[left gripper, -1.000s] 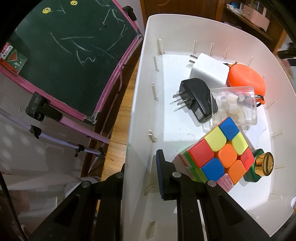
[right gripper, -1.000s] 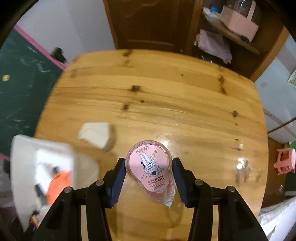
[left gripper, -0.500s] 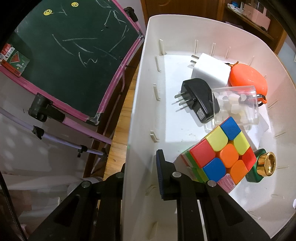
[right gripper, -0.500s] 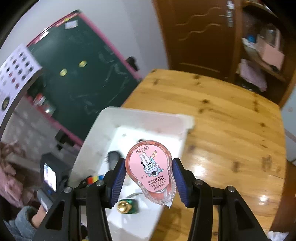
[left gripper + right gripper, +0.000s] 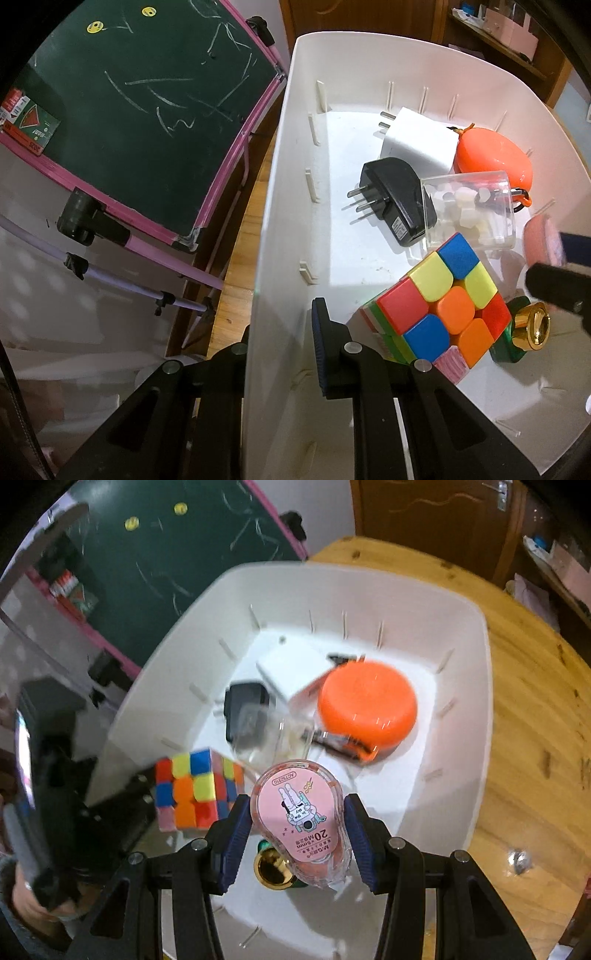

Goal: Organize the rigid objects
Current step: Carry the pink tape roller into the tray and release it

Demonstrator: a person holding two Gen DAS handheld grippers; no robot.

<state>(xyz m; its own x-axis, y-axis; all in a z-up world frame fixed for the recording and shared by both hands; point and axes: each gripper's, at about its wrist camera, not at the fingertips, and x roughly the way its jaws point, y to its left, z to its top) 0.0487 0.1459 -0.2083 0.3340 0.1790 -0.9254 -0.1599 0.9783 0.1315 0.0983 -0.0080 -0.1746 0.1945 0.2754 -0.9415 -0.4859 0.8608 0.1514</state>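
Since a second ago the right gripper [image 5: 299, 843] has swung from over the bare wooden table [image 5: 524, 701] to above the white bin [image 5: 476, 709], carrying the pink correction tape [image 5: 301, 814] pinched between its blue pads; the tape now hangs over the bin's near right part, above the green and gold bottle [image 5: 275, 867]. The left gripper [image 5: 284, 332] has not shifted: its jaws are pressed onto the bin's left wall, one finger inside, one outside. Inside the bin, the puzzle cube [image 5: 439, 306] lies near the left wall, the black plug adapter [image 5: 395, 199] and clear plastic box [image 5: 469, 210] sit mid-floor, the white charger [image 5: 417, 144] and orange case [image 5: 491, 162] toward the far edge. A green chalkboard [image 5: 140, 96] stands beyond the bin's left side
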